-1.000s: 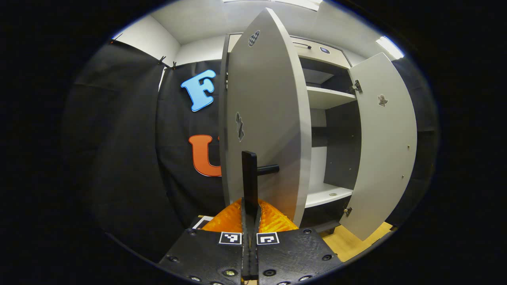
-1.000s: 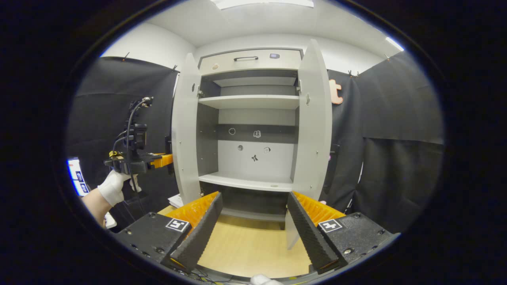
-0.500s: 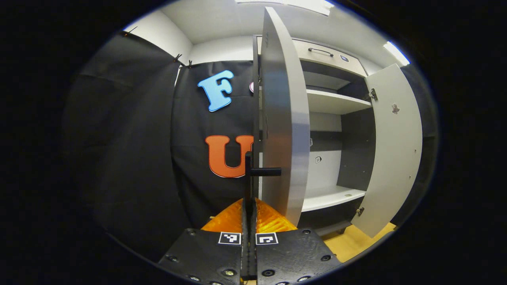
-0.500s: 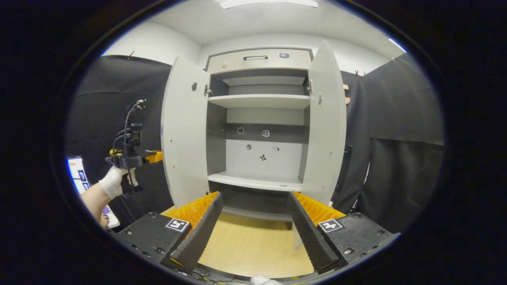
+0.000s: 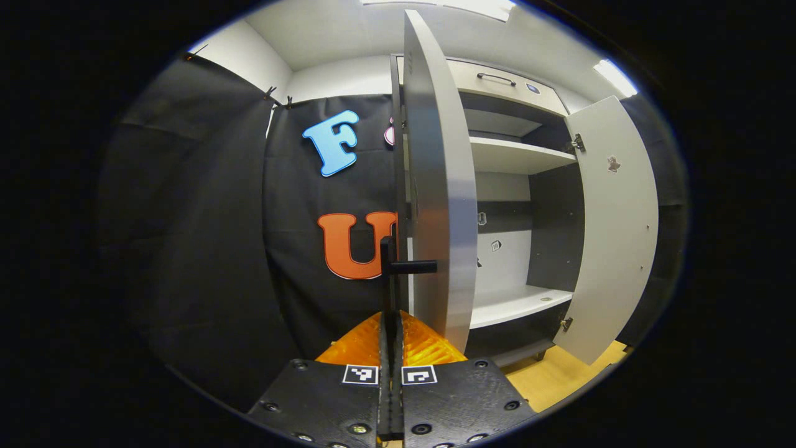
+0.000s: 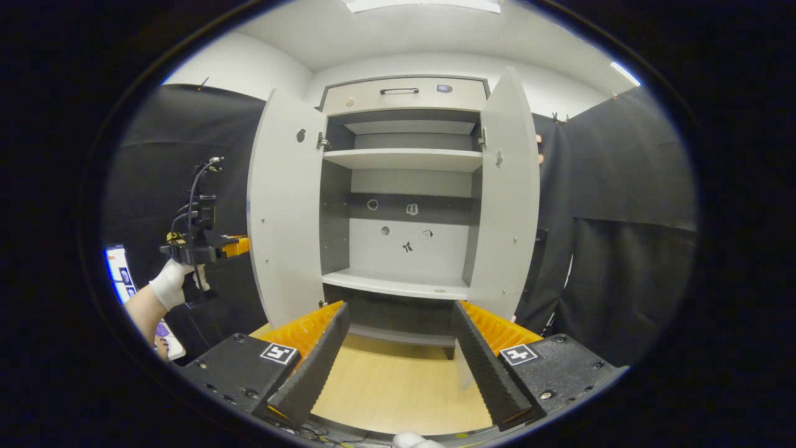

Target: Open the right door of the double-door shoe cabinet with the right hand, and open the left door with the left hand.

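Between both swung-wide doors — right claw agape, empty; left claw pinching handle.

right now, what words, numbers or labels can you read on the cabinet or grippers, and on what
No readable text on the cabinet or grippers.
Stickers on the back panel: small pictures, too small to read.
Badge on the top drawer: too small to read.
Square markers on the right gripper: patterns, no words.
Door handle in the left gripper: no text.
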Demonstrator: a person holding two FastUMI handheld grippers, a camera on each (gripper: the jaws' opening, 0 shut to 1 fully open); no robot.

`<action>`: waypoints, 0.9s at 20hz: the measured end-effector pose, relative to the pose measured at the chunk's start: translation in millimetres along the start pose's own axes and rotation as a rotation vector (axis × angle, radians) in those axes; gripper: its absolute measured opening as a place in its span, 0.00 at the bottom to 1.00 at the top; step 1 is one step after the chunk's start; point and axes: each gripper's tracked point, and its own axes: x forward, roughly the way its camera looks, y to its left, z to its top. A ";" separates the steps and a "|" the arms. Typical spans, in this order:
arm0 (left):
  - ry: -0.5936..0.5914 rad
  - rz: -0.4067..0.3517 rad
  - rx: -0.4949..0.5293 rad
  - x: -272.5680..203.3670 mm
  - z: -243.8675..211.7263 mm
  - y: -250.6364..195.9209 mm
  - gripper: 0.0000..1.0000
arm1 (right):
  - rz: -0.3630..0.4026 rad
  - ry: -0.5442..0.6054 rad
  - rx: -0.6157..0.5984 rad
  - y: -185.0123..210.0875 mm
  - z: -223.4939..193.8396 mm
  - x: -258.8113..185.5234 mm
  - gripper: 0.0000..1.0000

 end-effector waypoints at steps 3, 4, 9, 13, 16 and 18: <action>0.007 0.035 -0.014 -16.3 -1.4 3.3 0.01 | -0.009 -0.005 -0.001 -0.5 2.1 -3.8 1.00; 0.009 0.048 -0.019 -23.1 -1.4 3.8 0.01 | -0.011 -0.008 -0.004 -1.2 3.3 -6.5 1.00; 0.020 0.107 -0.025 -64.6 -5.4 11.2 0.90 | -0.005 -0.016 -0.013 -5.1 1.5 -19.7 1.00; 0.014 0.152 -0.050 -99.6 -1.1 -2.2 0.97 | 0.015 -0.020 -0.009 -9.9 2.9 -23.5 1.00; 0.010 0.142 -0.051 -122.3 8.5 -28.3 0.96 | 0.026 -0.034 -0.001 -16.8 8.0 -28.8 1.00; 0.002 0.124 -0.029 -136.5 19.5 -51.7 0.96 | 0.031 -0.044 0.003 -24.2 12.2 -33.1 1.00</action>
